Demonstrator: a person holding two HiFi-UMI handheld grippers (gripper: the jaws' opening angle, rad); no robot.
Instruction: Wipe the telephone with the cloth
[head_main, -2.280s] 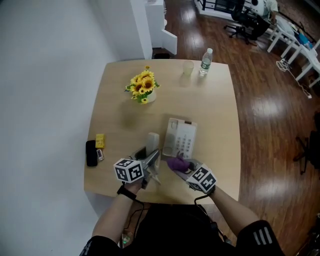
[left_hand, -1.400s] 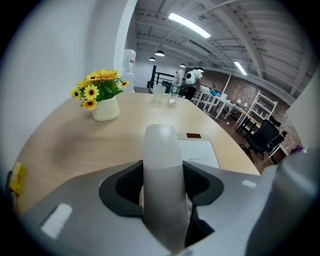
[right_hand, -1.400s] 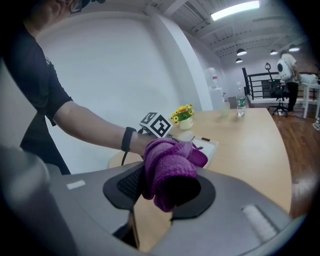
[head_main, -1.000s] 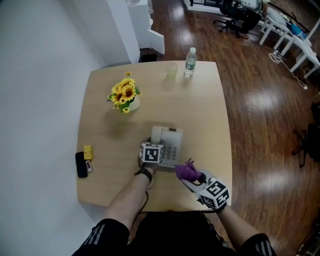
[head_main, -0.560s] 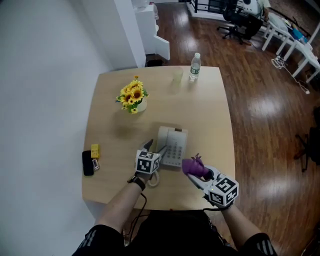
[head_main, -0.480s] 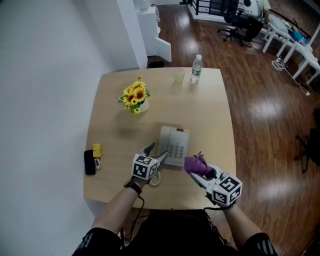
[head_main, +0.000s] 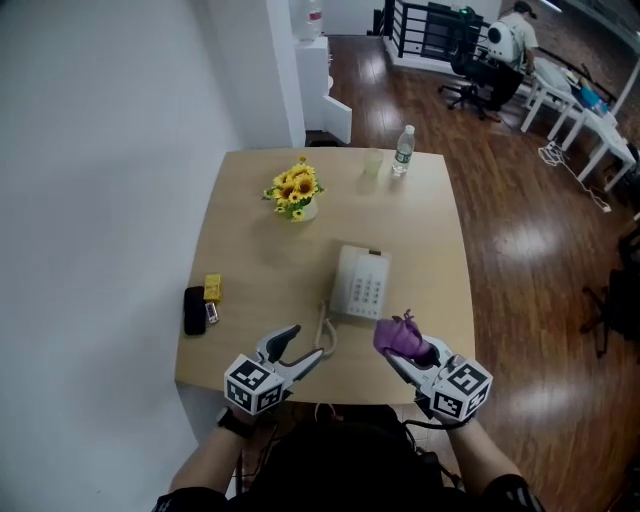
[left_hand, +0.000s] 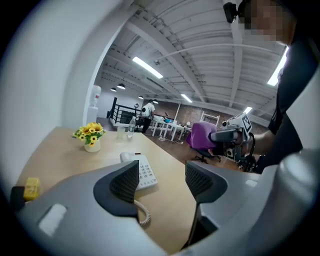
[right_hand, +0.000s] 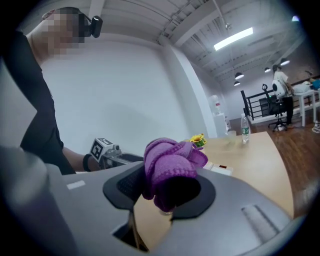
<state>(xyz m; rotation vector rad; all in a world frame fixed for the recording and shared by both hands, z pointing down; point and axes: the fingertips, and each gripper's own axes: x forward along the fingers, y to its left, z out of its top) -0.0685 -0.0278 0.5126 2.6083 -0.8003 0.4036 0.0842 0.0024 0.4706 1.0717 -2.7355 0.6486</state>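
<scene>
The white telephone (head_main: 362, 283) lies flat in the middle of the wooden table (head_main: 430, 240), its coiled cord (head_main: 325, 330) trailing toward me. My left gripper (head_main: 304, 346) hovers at the table's near edge, left of the cord, jaws open and empty. In the left gripper view the telephone (left_hand: 142, 170) lies beyond the jaws. My right gripper (head_main: 402, 350) is in front of the telephone's near right corner, shut on a bunched purple cloth (head_main: 399, 336). In the right gripper view the cloth (right_hand: 172, 162) bulges out between the jaws and hides most of the telephone (right_hand: 220, 169).
A pot of sunflowers (head_main: 296, 192) stands at the back left. A clear cup (head_main: 373, 164) and a water bottle (head_main: 404, 150) stand at the far edge. A black object (head_main: 194, 310) and a small yellow one (head_main: 212, 288) lie at the left edge.
My left gripper has drawn back from the telephone's left side to the table's near edge. The right gripper with the cloth has stayed in front of the telephone.
</scene>
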